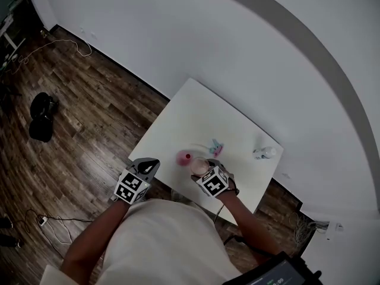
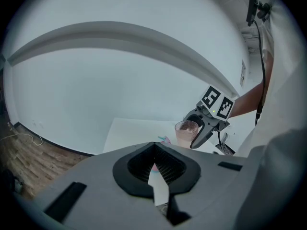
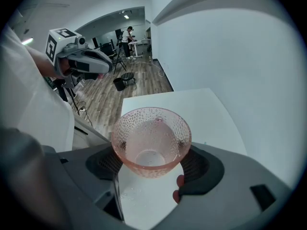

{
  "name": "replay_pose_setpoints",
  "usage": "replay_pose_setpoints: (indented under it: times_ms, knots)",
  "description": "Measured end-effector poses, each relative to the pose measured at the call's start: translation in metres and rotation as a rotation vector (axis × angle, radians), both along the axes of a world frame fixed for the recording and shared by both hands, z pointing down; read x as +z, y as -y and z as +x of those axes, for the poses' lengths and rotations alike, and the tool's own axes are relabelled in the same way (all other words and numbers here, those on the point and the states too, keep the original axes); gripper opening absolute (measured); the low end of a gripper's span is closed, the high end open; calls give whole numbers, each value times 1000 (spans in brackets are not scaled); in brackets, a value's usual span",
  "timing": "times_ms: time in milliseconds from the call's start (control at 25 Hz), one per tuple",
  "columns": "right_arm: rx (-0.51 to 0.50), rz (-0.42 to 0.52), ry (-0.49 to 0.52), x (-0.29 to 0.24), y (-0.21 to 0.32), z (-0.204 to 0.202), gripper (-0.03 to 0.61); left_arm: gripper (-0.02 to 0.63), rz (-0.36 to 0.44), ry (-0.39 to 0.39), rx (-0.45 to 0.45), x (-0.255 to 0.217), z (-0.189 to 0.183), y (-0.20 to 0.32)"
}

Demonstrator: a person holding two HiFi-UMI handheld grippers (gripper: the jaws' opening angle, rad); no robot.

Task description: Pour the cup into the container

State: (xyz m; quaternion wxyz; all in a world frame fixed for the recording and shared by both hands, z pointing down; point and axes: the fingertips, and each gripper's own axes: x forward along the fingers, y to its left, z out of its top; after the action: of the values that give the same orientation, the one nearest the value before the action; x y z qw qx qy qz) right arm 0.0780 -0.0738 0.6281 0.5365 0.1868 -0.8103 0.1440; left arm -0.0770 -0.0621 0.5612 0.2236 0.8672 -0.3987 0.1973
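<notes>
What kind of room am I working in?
Probably an office or lab workspace: a white table against a plain wall, wood-plank floor with loose cables, and desks with a person beyond.

On my feed the left tongs (image 1: 151, 164) and right tongs (image 1: 202, 168) are smooth grey shells, with dark ribbed pads (image 3: 106, 163) set in rounded hollows. Each carries a marker cube (image 1: 132, 187) faced with black-and-white squares, and a small green light (image 2: 213, 111) glows beneath the right one. The person wears a pale short-sleeved top (image 1: 160, 242)
</notes>
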Motion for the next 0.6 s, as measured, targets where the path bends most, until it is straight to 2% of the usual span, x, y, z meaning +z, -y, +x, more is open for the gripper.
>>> replay_pose_setpoints:
  times_ms: [600]
  knots:
    - [-51,-117,-140,22,1,-2,365,11,-22,-28,-14,13,-10,1]
